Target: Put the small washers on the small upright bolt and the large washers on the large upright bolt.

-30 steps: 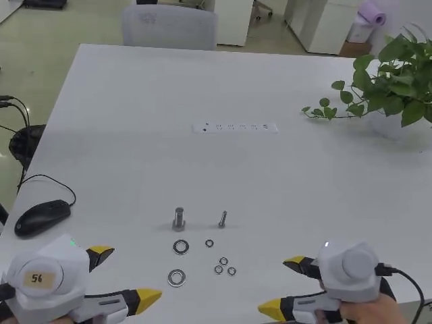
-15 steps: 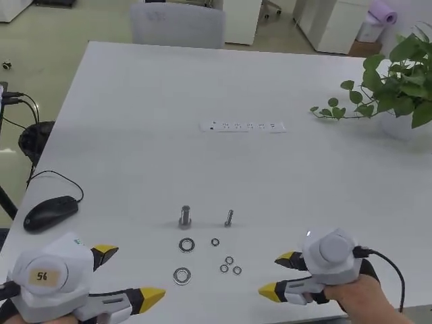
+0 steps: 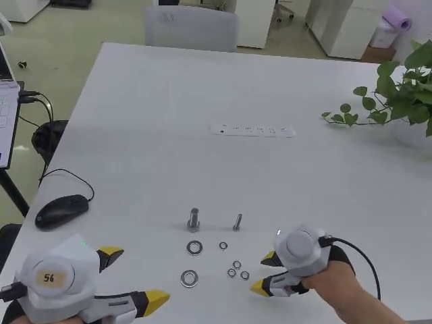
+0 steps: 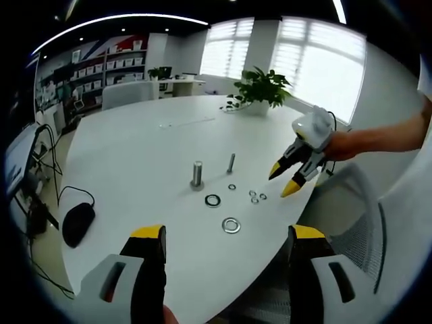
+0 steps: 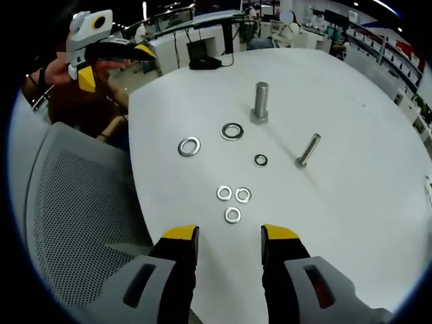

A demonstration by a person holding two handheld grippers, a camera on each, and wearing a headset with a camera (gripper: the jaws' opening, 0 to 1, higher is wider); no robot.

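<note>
- Since the right gripper (image 3: 264,274) has drawn up just right of the 3 clustered small washers (image 3: 237,270), jaws slightly parted and empty, we judge the first pick close.
- Left gripper (image 3: 135,275) hangs near left, jaws spread wide.

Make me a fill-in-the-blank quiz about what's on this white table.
The large silver metal ring washers lying flat on the white table number ___. The small silver washers near them number ___. In the head view, the thick upright steel bolt stands to the ___ of the thin upright bolt. The jaws of the yellow-tipped right gripper stand ___, holding nothing.
Missing words: two, four, left, open.
</note>
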